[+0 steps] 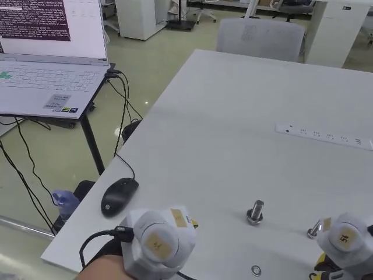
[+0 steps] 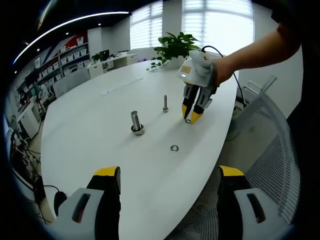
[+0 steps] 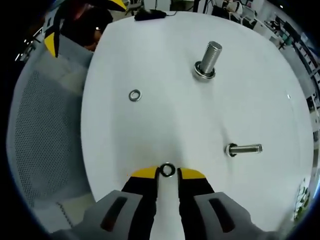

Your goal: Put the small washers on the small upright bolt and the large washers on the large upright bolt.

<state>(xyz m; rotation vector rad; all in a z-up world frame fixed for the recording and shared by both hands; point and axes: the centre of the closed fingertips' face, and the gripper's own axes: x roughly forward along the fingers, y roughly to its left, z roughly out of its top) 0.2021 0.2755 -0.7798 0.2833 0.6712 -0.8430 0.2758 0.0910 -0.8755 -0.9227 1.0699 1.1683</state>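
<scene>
The right gripper (image 3: 168,174) is clamped on a washer (image 3: 167,164), pinched by its rim between the yellow tips, its face roughly level with the tabletop (image 3: 150,130); I cannot tell its size. In the right gripper view the small bolt (image 3: 244,148) is the nearer, ahead and to the right, and the large bolt (image 3: 207,59) stands farther on. Both are upright, so the hole must come down over a tip. A loose washer (image 3: 134,95) lies off to the left. The left gripper (image 2: 169,187) hangs back, jaws wide apart and empty.
</scene>
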